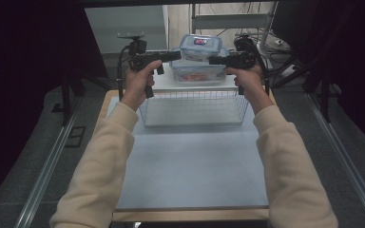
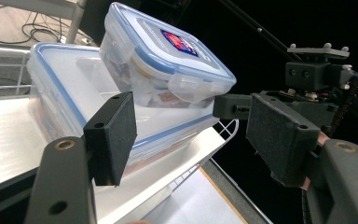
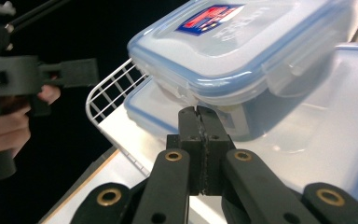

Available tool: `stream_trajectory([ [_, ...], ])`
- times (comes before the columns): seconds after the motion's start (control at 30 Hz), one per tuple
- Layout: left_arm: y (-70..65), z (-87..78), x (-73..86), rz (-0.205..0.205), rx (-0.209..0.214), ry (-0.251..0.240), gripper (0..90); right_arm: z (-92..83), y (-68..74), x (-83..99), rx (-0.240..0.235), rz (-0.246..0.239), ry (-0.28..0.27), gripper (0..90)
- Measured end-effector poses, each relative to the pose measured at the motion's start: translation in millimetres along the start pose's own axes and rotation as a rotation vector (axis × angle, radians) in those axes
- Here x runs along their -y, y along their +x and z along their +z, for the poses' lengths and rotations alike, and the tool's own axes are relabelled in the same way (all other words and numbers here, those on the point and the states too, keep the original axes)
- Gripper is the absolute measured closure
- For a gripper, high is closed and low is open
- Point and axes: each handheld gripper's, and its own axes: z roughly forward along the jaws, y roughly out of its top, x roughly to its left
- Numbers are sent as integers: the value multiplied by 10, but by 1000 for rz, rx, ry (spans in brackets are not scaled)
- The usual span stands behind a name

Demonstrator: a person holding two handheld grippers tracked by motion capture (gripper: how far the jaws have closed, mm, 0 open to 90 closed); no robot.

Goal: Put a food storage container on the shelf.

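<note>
Left gripper [image 1: 175,55]: mine, jaws apart, empty.
Right gripper [image 1: 214,60]: mine, clenched, empty.
Small box [image 1: 199,46]: tilted atop large box [image 1: 198,72], directly between my grippers, touching neither.

two containers [image 1: 199,46], one wire basket [image 1: 193,107]

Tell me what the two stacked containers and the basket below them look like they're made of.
Small container and large container: apparently clear, glossy plastic, since contents show through, with blue-rimmed snap lids. Wire basket: probably white-coated metal wire, an open grid. Shelf beneath the containers: smooth white, material unclear.
</note>
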Motion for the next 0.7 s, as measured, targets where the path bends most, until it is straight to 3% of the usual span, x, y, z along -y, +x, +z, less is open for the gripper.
stream_trajectory([
  [0.37, 67, -31, 30, -2, -14, 3, 330, -3, -138, -21, 43, 47, -33, 894],
  [0.7, 84, -42, 51, 5, -24, 5, 331, -48, -154, -7, 34, 53, -44, 894],
])
